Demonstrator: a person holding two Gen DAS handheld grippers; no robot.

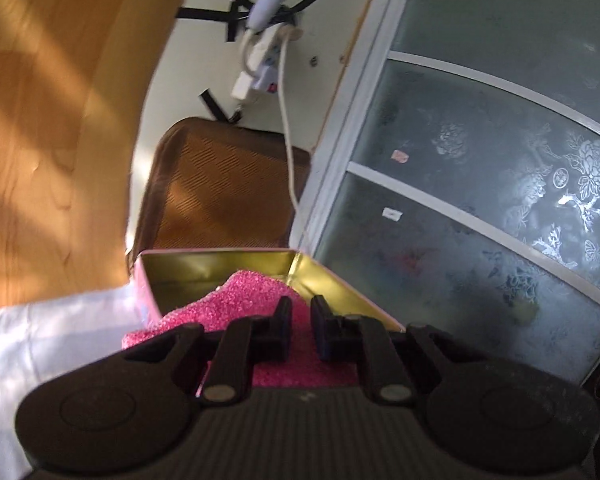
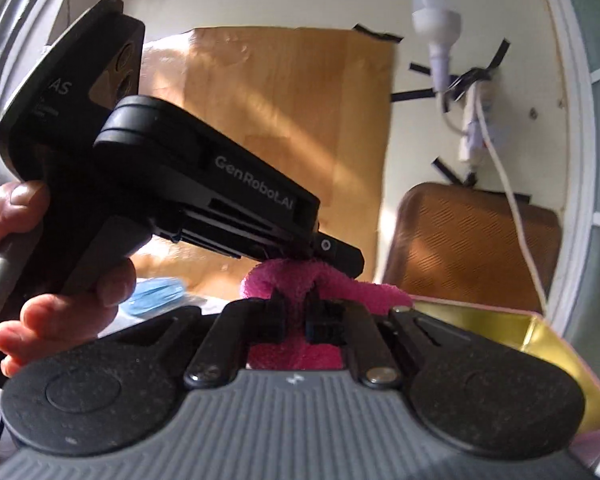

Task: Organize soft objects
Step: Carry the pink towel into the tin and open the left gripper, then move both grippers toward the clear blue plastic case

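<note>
Right view alone: hand (image 2: 60,280), left tool (image 2: 336,258) clamping pink cloth (image 2: 284,280).

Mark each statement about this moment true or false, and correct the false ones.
1. Both grippers pinch the pink towel. True: the left gripper and the right gripper are each shut on it.
2. The tin box has a gold inside. True.
3. The tin box is closed by a lid. False: it is open at the top.
4. The towel is blue. False: it is pink; the only blue thing is a face mask on the white cloth.
5. A light bulb hangs at the wall. True.
</note>
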